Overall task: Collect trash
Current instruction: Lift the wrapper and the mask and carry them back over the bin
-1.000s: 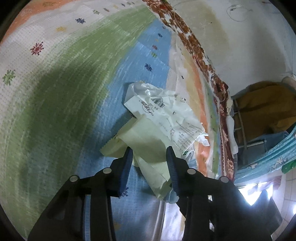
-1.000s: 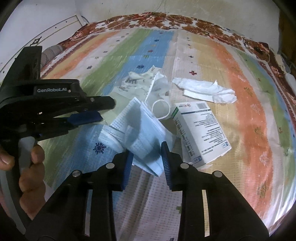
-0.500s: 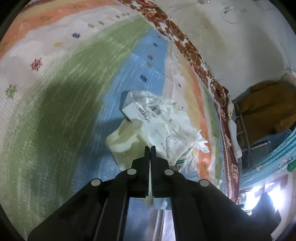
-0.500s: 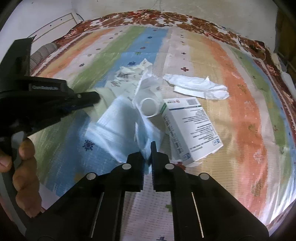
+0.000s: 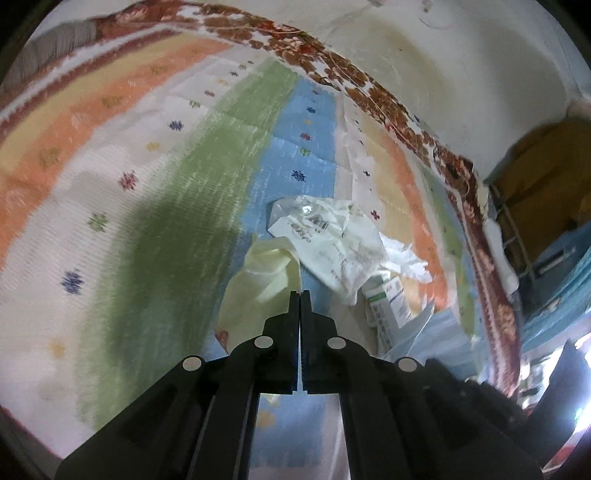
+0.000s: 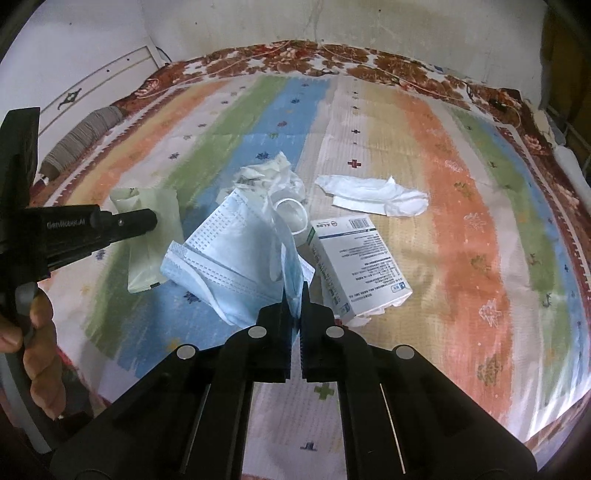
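Trash lies on a striped bedspread (image 6: 461,221). My left gripper (image 5: 300,293) is shut on a pale yellow plastic bag (image 5: 258,273), which hangs lifted off the cloth; in the right wrist view the left gripper (image 6: 153,220) pinches that bag (image 6: 153,254) at its upper part. My right gripper (image 6: 294,291) is shut on a blue face mask (image 6: 229,258), raised and drooping to the left. A white medicine box (image 6: 360,262), a crumpled white tissue (image 6: 373,194), a clear printed wrapper (image 6: 269,177) and a white roll (image 6: 291,214) lie behind the mask.
A wall (image 6: 258,26) runs along the bed's far side. A grey rolled cloth (image 6: 85,136) lies at the far left edge. A person's hand (image 6: 35,332) holds the left gripper's handle. Furniture and blue cloth (image 5: 546,258) stand beyond the bed's right side.
Both grippers went from open to shut, the left on the yellow bag, the right on the blue mask. Both then rose, lifting their pieces off the bedspread.
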`<state>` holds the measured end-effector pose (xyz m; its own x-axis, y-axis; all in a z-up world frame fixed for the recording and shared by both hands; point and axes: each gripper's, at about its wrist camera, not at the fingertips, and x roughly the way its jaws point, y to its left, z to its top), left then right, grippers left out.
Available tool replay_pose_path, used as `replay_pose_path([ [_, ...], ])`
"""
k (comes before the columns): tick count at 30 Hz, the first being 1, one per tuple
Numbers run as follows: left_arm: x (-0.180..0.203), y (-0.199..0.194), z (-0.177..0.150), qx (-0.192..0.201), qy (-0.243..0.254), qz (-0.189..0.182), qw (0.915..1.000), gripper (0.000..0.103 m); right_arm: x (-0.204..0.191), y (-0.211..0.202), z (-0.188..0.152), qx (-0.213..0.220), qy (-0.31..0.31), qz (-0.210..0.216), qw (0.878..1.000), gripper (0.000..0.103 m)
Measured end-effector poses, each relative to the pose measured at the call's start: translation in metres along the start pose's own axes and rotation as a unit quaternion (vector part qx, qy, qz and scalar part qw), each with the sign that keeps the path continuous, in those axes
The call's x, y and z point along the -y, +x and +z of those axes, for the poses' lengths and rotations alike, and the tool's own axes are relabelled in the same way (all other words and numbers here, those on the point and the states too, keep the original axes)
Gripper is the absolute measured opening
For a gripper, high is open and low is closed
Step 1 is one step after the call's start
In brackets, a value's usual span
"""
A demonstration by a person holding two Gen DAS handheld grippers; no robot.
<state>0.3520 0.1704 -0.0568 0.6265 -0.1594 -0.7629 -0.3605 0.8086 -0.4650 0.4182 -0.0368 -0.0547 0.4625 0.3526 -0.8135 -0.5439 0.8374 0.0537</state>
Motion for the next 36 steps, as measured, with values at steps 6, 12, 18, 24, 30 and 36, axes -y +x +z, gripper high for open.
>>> replay_pose_path([
  [6, 0.011, -0.032, -0.002, 0.01, 0.034, -0.007, 0.9994, 0.0, -0.008, -0.02, 0.0, 0.004, -0.02, 0.0, 1.0, 0.002],
  [12, 0.016, -0.058, -0.013, 0.0, 0.023, -0.033, 0.9992, 0.0, -0.011, -0.046, -0.004, 0.008, -0.017, 0.012, 1.0, 0.002],
  [18, 0.034, -0.086, -0.027, 0.01, 0.057, -0.032, 0.9978, 0.0, -0.012, -0.073, -0.016, 0.009, -0.008, 0.029, 1.0, 0.002],
  [24, 0.046, -0.104, -0.036, 0.017, 0.086, -0.021, 0.996, 0.0, -0.009, -0.097, -0.03, 0.013, -0.002, 0.038, 0.999, 0.002],
  [30, 0.055, -0.126, -0.05, 0.026, 0.098, -0.03, 0.9944, 0.0, -0.005, -0.118, -0.048, 0.016, 0.012, 0.051, 0.999, 0.002],
  [36, 0.065, -0.142, -0.068, 0.032, 0.111, -0.035, 0.9927, 0.0, -0.012, -0.135, -0.059, 0.031, -0.007, 0.04, 0.999, 0.002],
])
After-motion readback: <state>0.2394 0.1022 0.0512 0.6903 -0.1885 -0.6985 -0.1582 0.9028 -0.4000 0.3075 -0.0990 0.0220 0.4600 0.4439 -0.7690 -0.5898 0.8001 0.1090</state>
